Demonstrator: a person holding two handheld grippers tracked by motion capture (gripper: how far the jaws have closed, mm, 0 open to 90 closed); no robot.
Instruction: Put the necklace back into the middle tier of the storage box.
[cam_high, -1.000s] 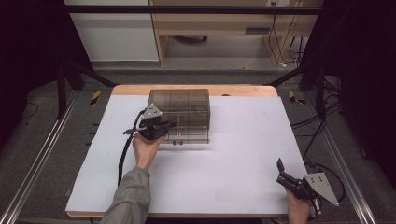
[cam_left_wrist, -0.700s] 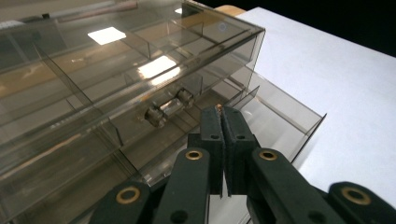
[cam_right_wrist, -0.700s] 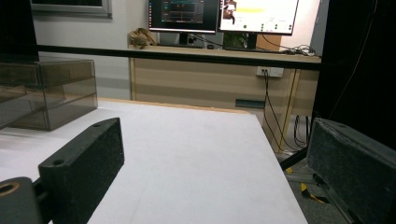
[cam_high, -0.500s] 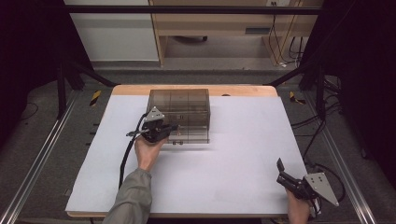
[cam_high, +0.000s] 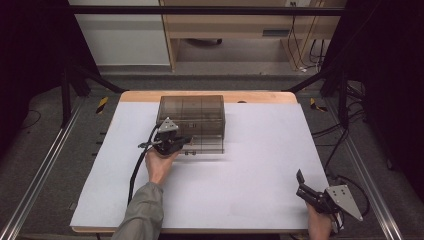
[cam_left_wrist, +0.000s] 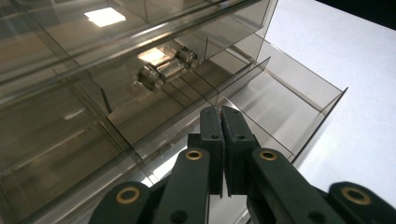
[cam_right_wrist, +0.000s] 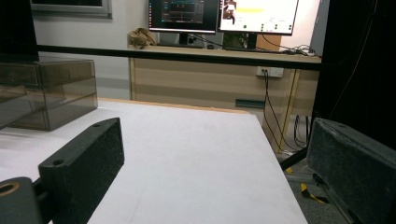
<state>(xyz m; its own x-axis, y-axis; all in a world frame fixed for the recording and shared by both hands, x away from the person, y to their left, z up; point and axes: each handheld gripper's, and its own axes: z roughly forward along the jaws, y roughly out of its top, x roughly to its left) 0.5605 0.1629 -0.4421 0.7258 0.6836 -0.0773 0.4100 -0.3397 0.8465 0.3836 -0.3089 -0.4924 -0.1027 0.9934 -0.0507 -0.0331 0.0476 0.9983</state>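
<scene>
At the left gripper (cam_high: 187, 142), jaws pressed together on the drawer (cam_left_wrist: 280, 102) front, which has slid out since 1 s ago; right gripper (cam_high: 301, 186) spread, idle.

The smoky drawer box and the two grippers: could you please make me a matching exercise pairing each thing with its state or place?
Things:
1. left gripper
2. right gripper
3. drawer box
4. lower drawer

States or places:
A. jaws wide apart, near the table's front right corner
B. stands at the far middle of the white table
C. pulled partly out, dividers showing
D. jaws shut together, at the box front

Pairs: 1-D, 2-A, 3-B, 4-C
</scene>
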